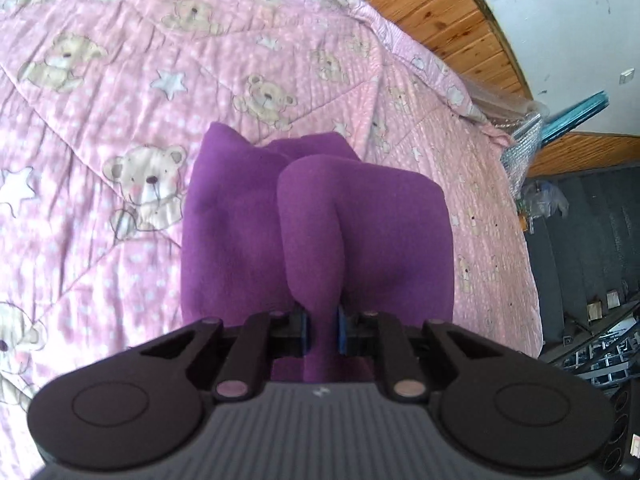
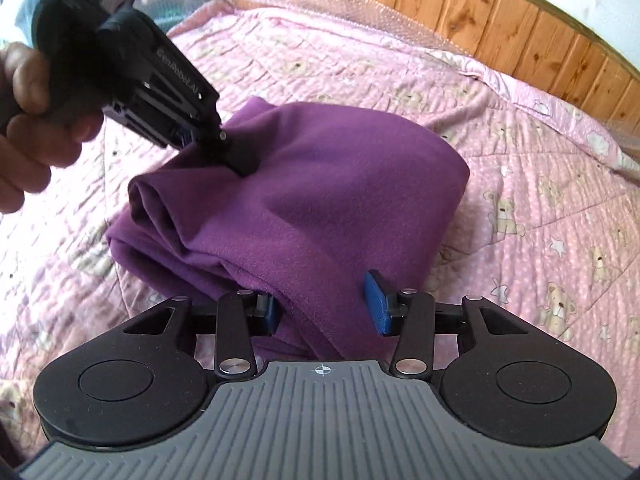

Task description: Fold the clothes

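**Across the bed: purple garment, two grippers, one quilt**

On the left wrist view we record:
- One purple garment point(image 1: 316, 216), fleecy, bunched into a thick folded mass that lies on the pink quilt point(image 1: 100, 100), the quilt printed with teddy bears and stars.
- Our left gripper point(image 1: 322, 330), its blue pads drawn close together with a ridge of the purple cloth pinched between them; the cloth runs from the jaws forward and spreads out ahead of the fingers.
- One wooden headboard point(image 1: 440, 12) beyond the quilt's far edge, and a white wall point(image 1: 560, 8) behind it.
- Dark clutter on the floor to the right of the bed, too blurred for us to itemise.

On the right wrist view we record:
- The same purple garment point(image 2: 320, 184), heaped on the pink quilt point(image 2: 540, 168), with its near edge lying between our right gripper's fingers.
- Our right gripper point(image 2: 324, 308), jaws spread wide; the left pad touches the cloth, the right pad point(image 2: 376, 304) stands clear beside it, so nothing is clamped.
- Our left gripper point(image 2: 236, 156), reaching in from the upper left, its tips sunk into the top of the garment, with the hand point(image 2: 28, 120) holding it.
- Wooden headboard point(image 2: 500, 28) along the top.
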`<move>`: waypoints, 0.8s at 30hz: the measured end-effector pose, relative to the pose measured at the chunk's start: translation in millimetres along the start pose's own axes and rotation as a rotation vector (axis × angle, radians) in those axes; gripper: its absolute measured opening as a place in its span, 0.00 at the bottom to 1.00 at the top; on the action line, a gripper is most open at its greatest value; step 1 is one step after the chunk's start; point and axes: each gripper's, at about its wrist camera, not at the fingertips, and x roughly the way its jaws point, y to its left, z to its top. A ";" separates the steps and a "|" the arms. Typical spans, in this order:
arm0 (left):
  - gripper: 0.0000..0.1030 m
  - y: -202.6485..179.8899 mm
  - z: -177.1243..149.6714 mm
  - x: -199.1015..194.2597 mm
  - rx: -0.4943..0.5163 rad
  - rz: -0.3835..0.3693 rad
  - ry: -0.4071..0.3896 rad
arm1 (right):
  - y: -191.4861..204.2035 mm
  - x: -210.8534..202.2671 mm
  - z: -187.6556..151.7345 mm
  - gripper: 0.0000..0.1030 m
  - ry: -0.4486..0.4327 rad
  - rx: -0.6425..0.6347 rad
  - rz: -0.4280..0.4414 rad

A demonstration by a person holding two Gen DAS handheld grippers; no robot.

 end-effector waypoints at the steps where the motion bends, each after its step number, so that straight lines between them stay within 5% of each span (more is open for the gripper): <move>1: 0.12 -0.4 -0.2 -4.4 0.006 -0.009 -0.013 | 1.0 -0.6 0.2 0.45 0.008 -0.001 -0.005; 4: 0.12 1.6 -3.7 -14.2 0.038 -0.014 -0.041 | 3.5 -5.2 0.3 0.45 0.024 0.037 -0.006; 9: 0.13 29.0 -24.3 3.4 0.009 0.030 0.019 | 11.2 -4.2 -2.6 0.47 0.055 0.053 -0.014; 15: 0.15 34.2 -26.7 -4.3 -0.031 0.012 -0.013 | 16.9 -7.8 -7.5 0.57 0.071 0.069 -0.050; 21: 0.15 39.3 -24.8 -13.4 -0.065 -0.019 -0.027 | 2.6 -34.6 -23.1 0.68 0.031 0.257 -0.008; 24: 0.27 33.2 -19.3 -11.8 -0.066 -0.035 -0.035 | -16.7 -54.1 -39.2 0.73 -0.043 0.439 0.046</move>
